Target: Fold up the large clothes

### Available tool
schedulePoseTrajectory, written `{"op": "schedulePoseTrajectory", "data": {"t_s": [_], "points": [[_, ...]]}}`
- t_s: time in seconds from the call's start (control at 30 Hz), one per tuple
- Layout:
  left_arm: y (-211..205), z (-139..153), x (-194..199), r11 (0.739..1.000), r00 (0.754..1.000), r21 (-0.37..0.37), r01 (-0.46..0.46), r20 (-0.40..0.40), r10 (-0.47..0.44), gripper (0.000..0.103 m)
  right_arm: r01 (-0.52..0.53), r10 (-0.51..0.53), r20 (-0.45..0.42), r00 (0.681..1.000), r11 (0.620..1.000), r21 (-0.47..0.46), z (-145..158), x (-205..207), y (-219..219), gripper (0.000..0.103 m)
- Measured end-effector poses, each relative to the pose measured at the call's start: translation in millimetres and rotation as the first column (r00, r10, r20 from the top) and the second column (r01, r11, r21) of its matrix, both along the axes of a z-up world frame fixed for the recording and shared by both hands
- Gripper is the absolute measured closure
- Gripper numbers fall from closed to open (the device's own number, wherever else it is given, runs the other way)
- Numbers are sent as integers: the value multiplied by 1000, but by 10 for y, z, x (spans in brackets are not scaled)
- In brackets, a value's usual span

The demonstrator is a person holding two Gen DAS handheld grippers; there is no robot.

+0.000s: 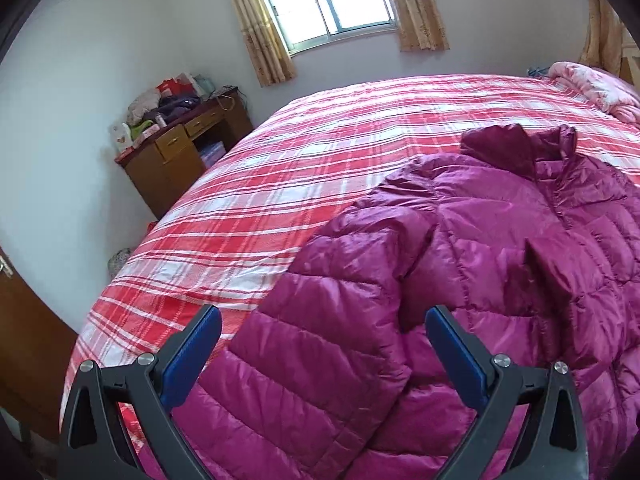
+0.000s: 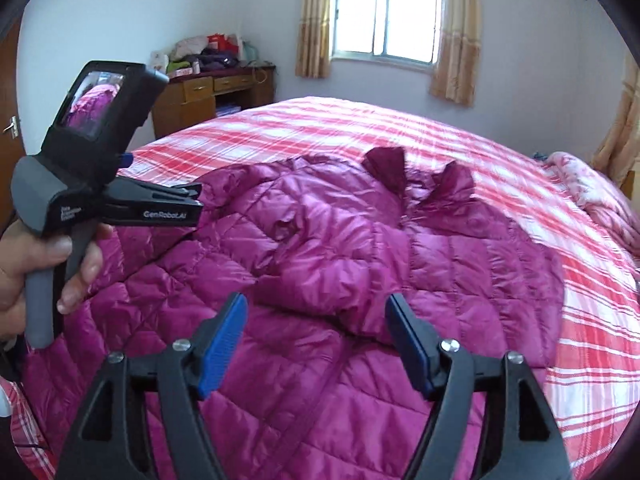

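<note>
A magenta quilted down jacket (image 1: 480, 240) lies front up on the red and white plaid bed (image 1: 280, 184), collar toward the window. One sleeve (image 2: 340, 264) is folded across the chest. The other sleeve (image 1: 320, 340) runs down toward the near bed edge, and my left gripper (image 1: 324, 316) hangs open over it, blue pads apart on either side. My right gripper (image 2: 317, 300) stands open just above the jacket's body (image 2: 460, 264), nothing pressed between its pads. In the right wrist view a hand (image 2: 24, 272) holds the left gripper (image 2: 196, 200) at the jacket's left edge.
A wooden desk (image 1: 180, 152) piled with clothes and boxes stands against the far wall left of the bed. A window with beige curtains (image 2: 388, 16) is behind it. A pink quilt (image 2: 592, 192) lies bunched at the bed's far right. A brown door (image 1: 24, 340) is at the left.
</note>
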State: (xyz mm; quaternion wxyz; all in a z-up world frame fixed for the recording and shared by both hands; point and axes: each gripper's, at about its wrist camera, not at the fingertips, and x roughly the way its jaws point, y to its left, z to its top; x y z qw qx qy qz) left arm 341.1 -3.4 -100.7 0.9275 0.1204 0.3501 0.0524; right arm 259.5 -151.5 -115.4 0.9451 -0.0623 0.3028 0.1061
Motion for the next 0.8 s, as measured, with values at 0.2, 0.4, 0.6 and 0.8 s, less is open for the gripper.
{"op": "schedulePoseTrajectory", "data": {"t_s": [0.2,0.4,0.6,0.8], "points": [[-510,13,-25,980,985,-122,156,-53,-164,1,167,-166,-37,986,986,30,-215,-8,-284,28],[-925,-286,84,962,958,-151,228,-141,-249,44,215,-209,-101,973,976,47,-491,-11,-360,28],[-896,-388,49,956,951,-164,245,-150,-270,103,253,-232,-156,960,959,130,-537,-34,-626,26],[-606,-350,-84,965,961,-144,221,-135,-240,103,261,-241,-151,959,957,130,-556,-28,-630,20]]}}
